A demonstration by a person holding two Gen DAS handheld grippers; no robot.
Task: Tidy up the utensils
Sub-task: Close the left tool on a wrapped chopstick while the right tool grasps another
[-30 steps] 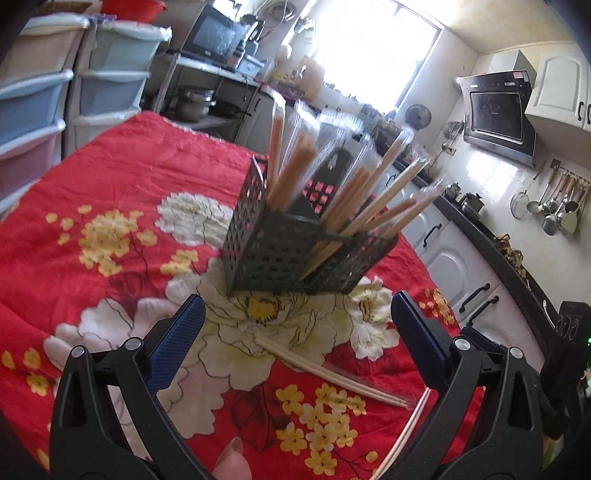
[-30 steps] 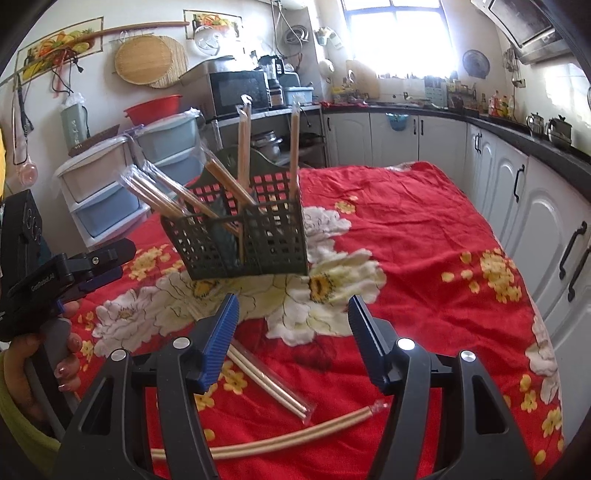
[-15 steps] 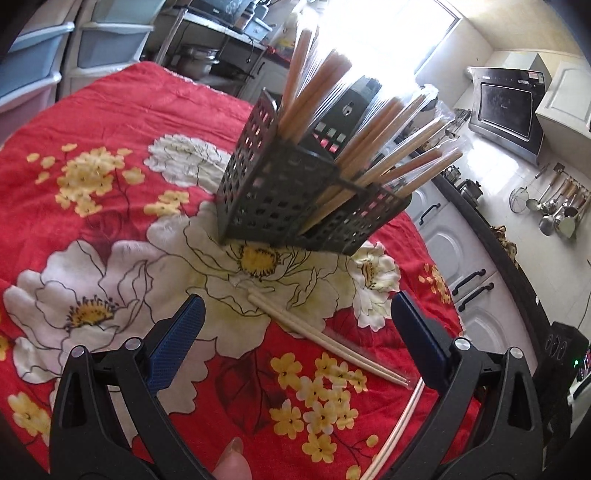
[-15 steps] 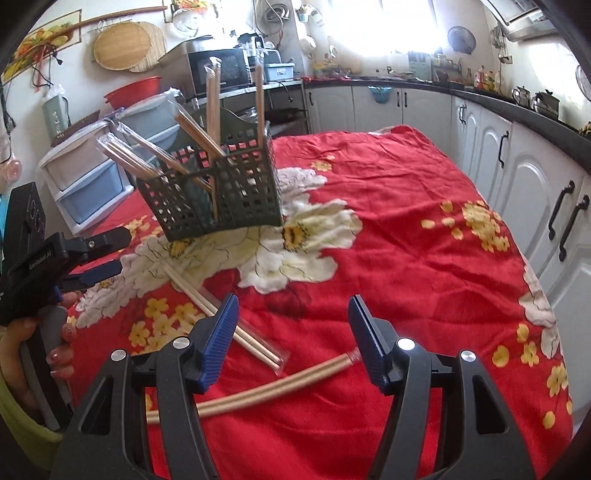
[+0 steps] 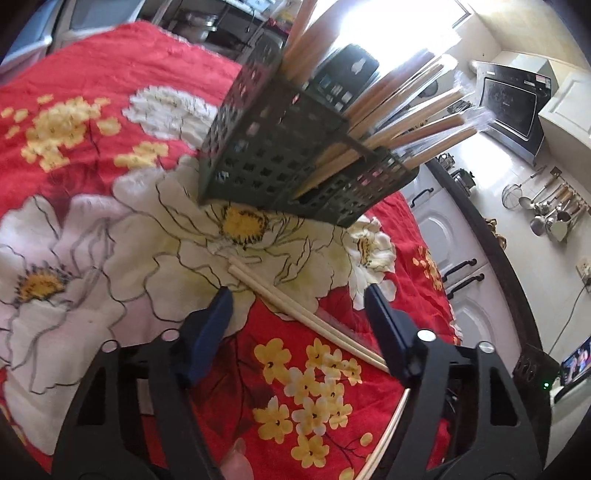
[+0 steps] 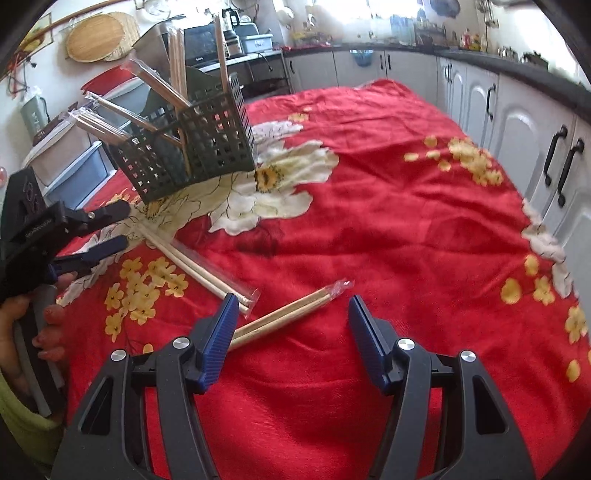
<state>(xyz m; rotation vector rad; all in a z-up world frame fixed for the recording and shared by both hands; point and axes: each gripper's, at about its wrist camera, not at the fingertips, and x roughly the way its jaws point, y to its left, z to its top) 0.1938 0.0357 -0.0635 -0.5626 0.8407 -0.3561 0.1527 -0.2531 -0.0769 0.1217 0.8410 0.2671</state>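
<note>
Two pale wooden chopstick pairs in clear sleeves lie on the red floral tablecloth (image 6: 388, 206). The pale chopstick pair (image 5: 303, 306) runs diagonally between the left tongs' (image 5: 299, 321) open fingers (nearer arm); the tan pair (image 6: 291, 312) lies just ahead of the open, empty right tongs (image 6: 290, 334). The dark perforated plastic holder (image 5: 295, 155) stands beyond.

window (image 6: 343, 5): bright daylight, far wall | cabinets (image 6: 532, 133): white doors, black handles, right side under a dark counter (image 6: 517, 70) | oven (image 5: 511, 107): black, wall-mounted | ladles (image 5: 546, 210): hanging on a white wall | drawers (image 6: 74, 162): plastic, stacked at left | tablecloth (image 6: 388, 206): red, floral
</note>
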